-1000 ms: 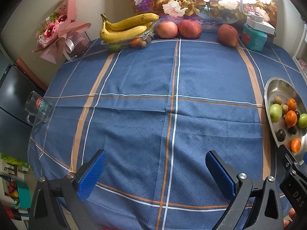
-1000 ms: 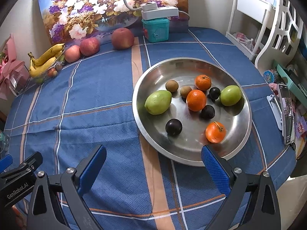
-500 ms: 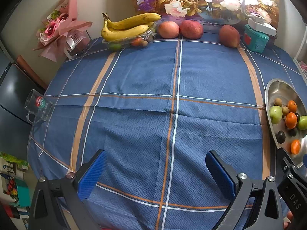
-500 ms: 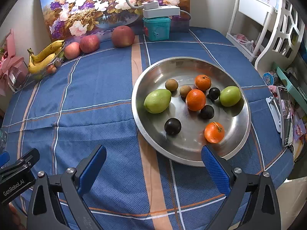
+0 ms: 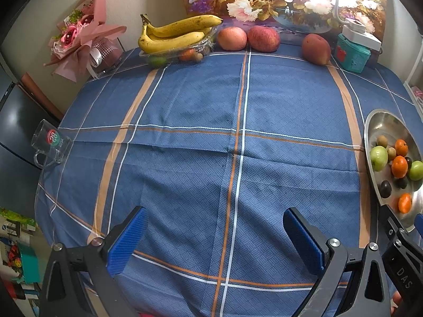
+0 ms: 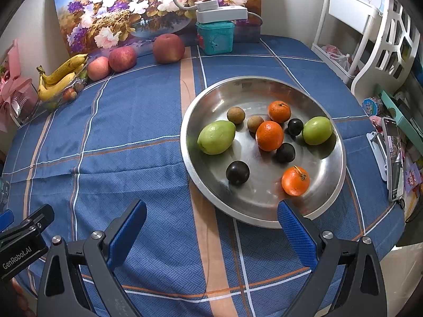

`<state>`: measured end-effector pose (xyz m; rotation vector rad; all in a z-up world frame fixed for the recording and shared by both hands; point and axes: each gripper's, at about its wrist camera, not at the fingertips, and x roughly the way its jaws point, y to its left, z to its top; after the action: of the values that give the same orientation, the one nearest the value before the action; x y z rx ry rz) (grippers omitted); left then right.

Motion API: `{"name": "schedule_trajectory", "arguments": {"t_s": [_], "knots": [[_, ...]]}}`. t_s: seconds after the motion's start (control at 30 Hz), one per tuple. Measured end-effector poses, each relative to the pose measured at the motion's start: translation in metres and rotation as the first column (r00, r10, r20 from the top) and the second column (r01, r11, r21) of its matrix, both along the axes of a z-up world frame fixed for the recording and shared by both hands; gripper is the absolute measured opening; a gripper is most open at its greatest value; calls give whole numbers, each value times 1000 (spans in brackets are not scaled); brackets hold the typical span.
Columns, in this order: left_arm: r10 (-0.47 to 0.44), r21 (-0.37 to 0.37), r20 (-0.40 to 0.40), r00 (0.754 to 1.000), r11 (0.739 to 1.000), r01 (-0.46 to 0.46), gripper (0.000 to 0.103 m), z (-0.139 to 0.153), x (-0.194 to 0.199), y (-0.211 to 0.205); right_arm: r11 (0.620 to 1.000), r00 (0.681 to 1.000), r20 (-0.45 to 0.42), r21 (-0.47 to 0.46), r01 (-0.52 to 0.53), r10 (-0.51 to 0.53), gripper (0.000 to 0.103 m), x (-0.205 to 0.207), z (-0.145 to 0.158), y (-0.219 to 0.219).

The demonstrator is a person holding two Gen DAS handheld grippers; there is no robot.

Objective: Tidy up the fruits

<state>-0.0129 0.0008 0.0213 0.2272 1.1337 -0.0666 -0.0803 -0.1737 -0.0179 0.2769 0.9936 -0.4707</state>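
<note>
right gripper [image 6: 211,229] agape, empty | left gripper [image 5: 215,235] likewise | approach nearest orange [image 6: 295,181] in steel bowl [image 6: 208,182] from above, clearing rim

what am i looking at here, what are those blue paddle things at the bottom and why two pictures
There is no robot: a person holds a hand-held claw in each hand, each with a wide-angle camera looking along its blue fingers. One picture is from the left claw, the other from the right claw. Both are open and hold nothing. They hover over a table with a blue tablecloth. On it sits a metal bowl of small fruits: oranges, green and dark ones. At the far edge lie bananas and apples, and a glass mug stands at the left.
</note>
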Motion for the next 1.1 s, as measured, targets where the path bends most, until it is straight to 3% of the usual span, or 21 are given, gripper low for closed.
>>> {"name": "schedule_trajectory", "arguments": {"t_s": [1.1], "knots": [[16, -10, -4, 1000, 1000, -16, 103, 0, 0, 1, 1000, 1000, -11, 1, -4, 4, 99, 1, -3, 2]]}}
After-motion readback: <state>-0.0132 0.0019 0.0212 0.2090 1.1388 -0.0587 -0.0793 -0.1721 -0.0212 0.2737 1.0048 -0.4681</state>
